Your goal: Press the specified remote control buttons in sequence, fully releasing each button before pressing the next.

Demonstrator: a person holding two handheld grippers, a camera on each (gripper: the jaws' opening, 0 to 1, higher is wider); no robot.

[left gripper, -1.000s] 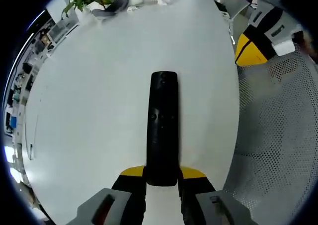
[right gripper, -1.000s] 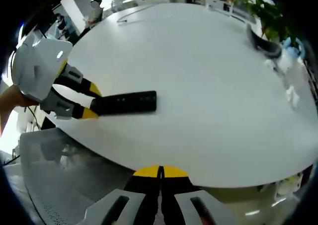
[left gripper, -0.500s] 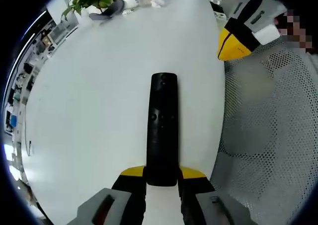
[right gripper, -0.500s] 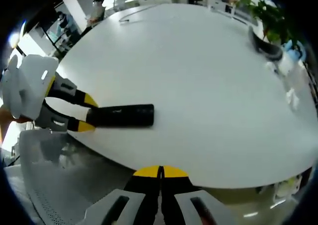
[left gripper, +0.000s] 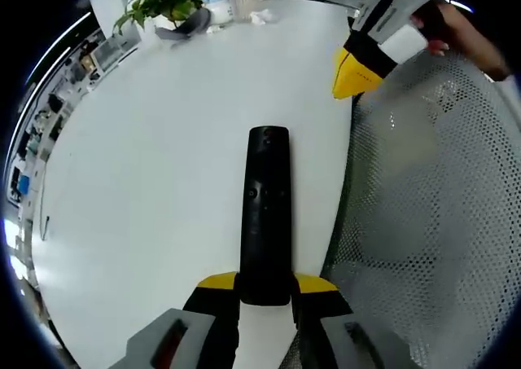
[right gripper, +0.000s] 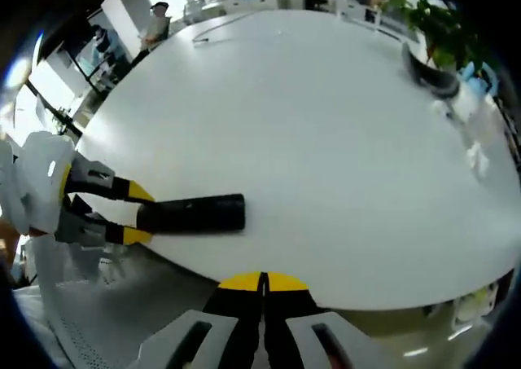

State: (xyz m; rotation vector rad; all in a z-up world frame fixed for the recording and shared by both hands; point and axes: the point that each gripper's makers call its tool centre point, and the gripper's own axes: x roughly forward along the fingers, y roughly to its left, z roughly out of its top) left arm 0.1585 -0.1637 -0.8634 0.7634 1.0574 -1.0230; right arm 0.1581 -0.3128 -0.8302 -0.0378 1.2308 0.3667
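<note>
Item: long black plastic remote control (left gripper: 266,210), clamped at its near end in my left gripper (left gripper: 266,286), over the white oval desk (left gripper: 155,165). My right gripper (right gripper: 262,283): jaws closed, empty.

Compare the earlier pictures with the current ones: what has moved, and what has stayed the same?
The right gripper has drawn nearer the table edge beside the remote. In the right gripper view, the left gripper and remote now sit lower. The left gripper stays clamped on the remote's near end; the right stays shut and empty. No button is touched.
</note>
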